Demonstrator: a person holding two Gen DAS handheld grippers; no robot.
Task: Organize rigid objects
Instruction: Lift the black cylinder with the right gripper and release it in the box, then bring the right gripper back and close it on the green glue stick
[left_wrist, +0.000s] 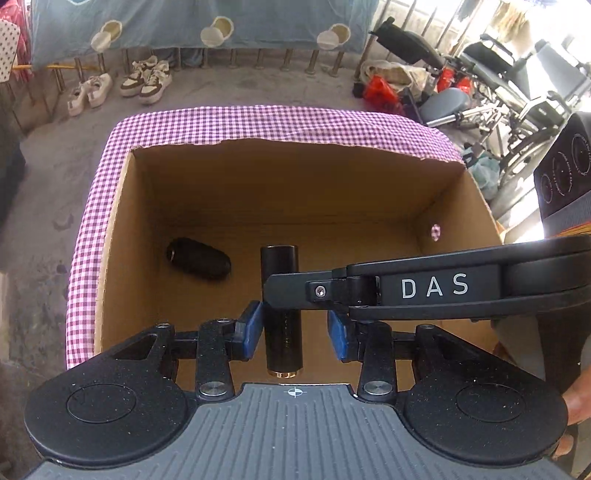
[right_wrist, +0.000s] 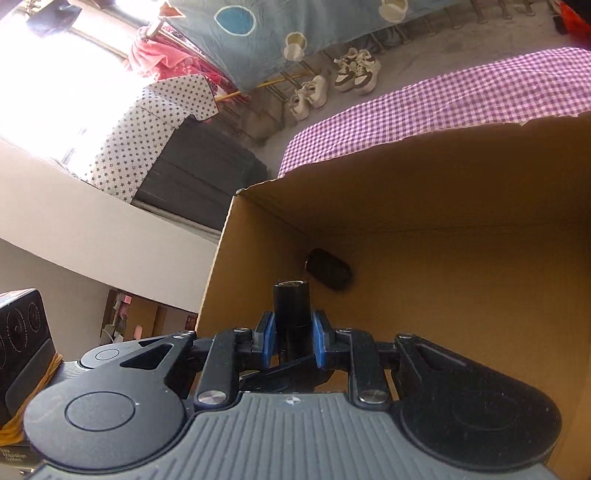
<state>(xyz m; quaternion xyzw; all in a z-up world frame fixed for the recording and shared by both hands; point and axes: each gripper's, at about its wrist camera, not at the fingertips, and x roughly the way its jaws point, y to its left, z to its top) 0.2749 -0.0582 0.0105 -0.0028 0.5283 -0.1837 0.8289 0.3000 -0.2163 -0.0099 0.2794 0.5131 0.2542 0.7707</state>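
Observation:
An open cardboard box (left_wrist: 295, 184) (right_wrist: 443, 221) stands on a purple checked cloth (left_wrist: 258, 120). A black oval object (left_wrist: 197, 263) (right_wrist: 330, 273) lies on the box floor at the left. A black cylinder (left_wrist: 280, 266) (right_wrist: 291, 306) with a gold rim at one end hangs over the box. My right gripper (right_wrist: 293, 332) is shut on it, and in the left wrist view this right gripper (left_wrist: 275, 291) reaches in from the right. My left gripper (left_wrist: 293, 332) straddles the cylinder: one blue pad lies against it, the other stands apart.
The cloth-covered table (right_wrist: 443, 96) drops off to a grey floor with several shoes (left_wrist: 146, 79) by the far wall. Wheelchairs (left_wrist: 498, 85) and bags crowd the right. A black case with dials (left_wrist: 565, 173) stands at the right. A person's hand (left_wrist: 578, 402) shows there.

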